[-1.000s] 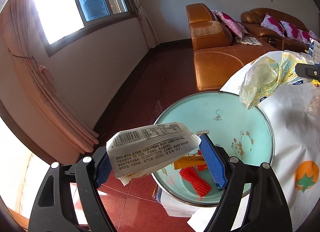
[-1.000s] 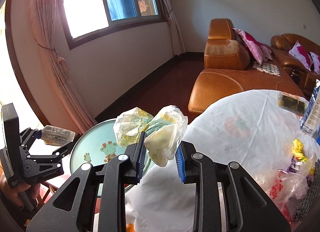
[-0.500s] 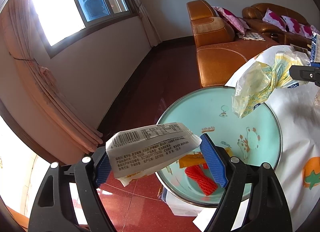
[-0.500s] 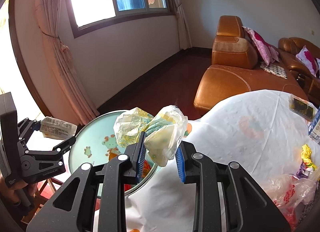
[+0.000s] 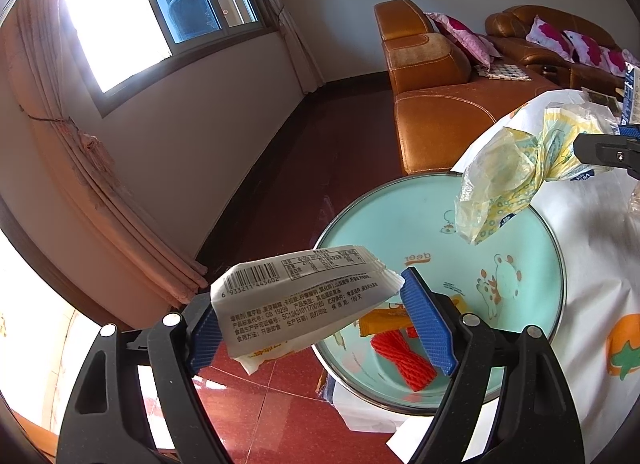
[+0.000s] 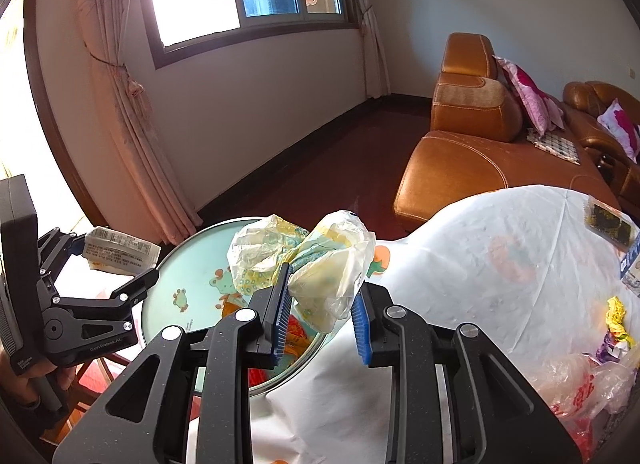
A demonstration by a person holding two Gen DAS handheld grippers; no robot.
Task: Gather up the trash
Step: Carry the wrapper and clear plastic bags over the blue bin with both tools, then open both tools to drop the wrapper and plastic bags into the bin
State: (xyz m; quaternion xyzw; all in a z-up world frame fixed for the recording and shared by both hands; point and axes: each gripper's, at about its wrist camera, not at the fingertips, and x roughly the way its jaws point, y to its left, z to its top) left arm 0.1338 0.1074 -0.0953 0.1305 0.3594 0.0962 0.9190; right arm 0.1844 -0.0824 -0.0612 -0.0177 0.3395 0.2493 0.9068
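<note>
Jaws, left: left gripper (image 5: 318, 314) stands wide, its blue pads bearing on the two ends of a white snack packet (image 5: 300, 296) with a barcode — pinched lengthwise, held in the air at the near rim of the basin.
Jaws, right: right gripper (image 6: 320, 318) is partly closed, clamped on a crumpled yellow-printed plastic bag (image 6: 304, 260) that bulges up and out over both pads.
Where the trash goes: pale green enamel basin (image 5: 420, 219) with cartoon animals, sitting at the edge of the table under a white tablecloth (image 6: 480, 284); it already holds an orange wrapper (image 5: 382, 320) and a red mesh sleeve (image 5: 402, 356).
Risk, packet: gripped only by its ends, it could buckle and slip; part of it hangs beyond the rim, so a release now might drop it on the red floor (image 5: 280, 404).
Risk, bag: light film may cling to a pad when let go, or drift onto the cloth rather than into the basin.
Risk, collision: both grippers crowd the same basin — they could knock each other, or nudge the basin where it overhangs the table edge.
Around: more litter lies on the cloth at right — a clear plastic bag (image 6: 580, 388) and a yellow wrapper (image 6: 616, 316); an orange leather sofa (image 6: 468, 151) stands behind.
In the way: nothing blocks the basin mouth except the other gripper.
</note>
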